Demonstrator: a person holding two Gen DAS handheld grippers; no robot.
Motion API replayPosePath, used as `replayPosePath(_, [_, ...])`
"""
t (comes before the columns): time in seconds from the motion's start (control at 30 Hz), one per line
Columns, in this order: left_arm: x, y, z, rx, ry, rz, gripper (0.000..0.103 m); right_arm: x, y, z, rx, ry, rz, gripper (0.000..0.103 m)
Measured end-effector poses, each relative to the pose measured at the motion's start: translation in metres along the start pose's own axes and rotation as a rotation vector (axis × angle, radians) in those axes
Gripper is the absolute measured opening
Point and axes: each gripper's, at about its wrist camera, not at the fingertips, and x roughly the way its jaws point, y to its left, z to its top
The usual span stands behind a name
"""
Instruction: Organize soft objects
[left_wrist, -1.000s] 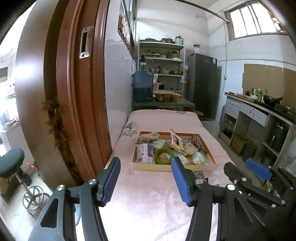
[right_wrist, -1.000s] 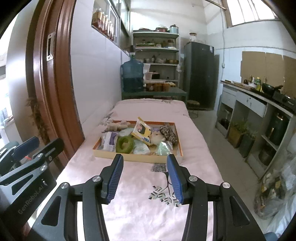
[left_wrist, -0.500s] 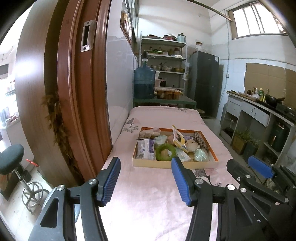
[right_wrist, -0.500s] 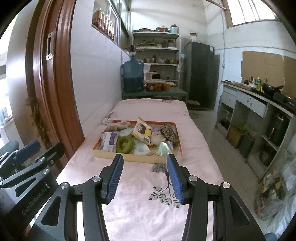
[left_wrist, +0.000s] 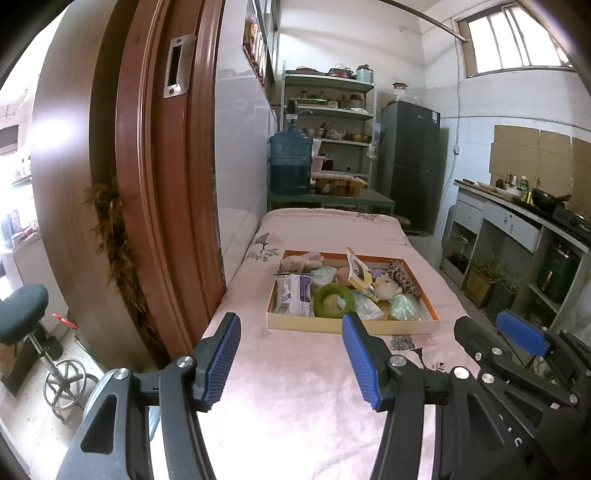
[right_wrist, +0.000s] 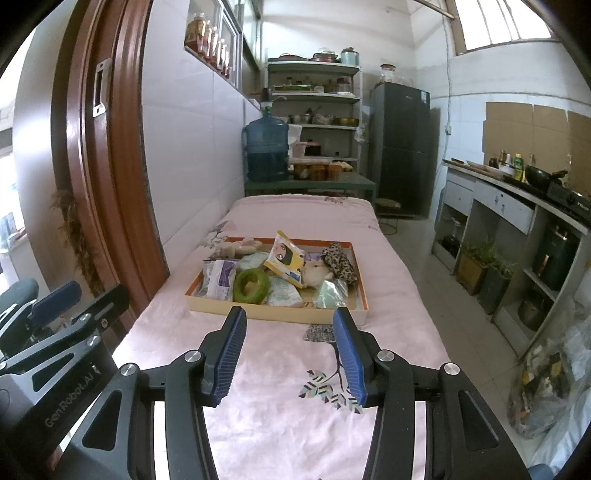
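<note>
A shallow cardboard tray (left_wrist: 332, 326) (right_wrist: 258, 314) with an orange inner rim lies on the pink cloth of a long table (left_wrist: 295, 398) (right_wrist: 280, 413). It holds several soft things: a green ring (left_wrist: 333, 300) (right_wrist: 251, 284), a purple-and-white packet (left_wrist: 293, 293) (right_wrist: 218, 277), a yellow pouch (left_wrist: 357, 273) (right_wrist: 286, 263), a leopard-print piece (left_wrist: 402, 277) (right_wrist: 340, 264), a pale plush toy (left_wrist: 301, 261) (right_wrist: 236, 249). My left gripper (left_wrist: 290, 354) hovers open short of the tray's near edge, nothing between its blue pads. My right gripper (right_wrist: 288, 350) is likewise open and empty, to the right of the left one.
A brown wooden door frame (left_wrist: 155, 184) (right_wrist: 99, 177) stands close on the left. Beyond the table are a blue water jug (left_wrist: 290, 164) (right_wrist: 266, 151), shelves (left_wrist: 328, 110) and a dark fridge (left_wrist: 410, 162). A kitchen counter (left_wrist: 517, 218) (right_wrist: 509, 199) runs along the right.
The left wrist view has shifted slightly, so the tray sits a little further right and lower in it. The right view is unchanged, and both grippers keep their openings.
</note>
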Motion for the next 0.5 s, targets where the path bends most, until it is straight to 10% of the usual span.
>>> replayPosePath(0.5, [0.0011,0.001,-0.0005,-0.002,0.003,-0.001,0.057,0.0024,0.0007,0.002,-0.003,-0.01,-0.005,0.051])
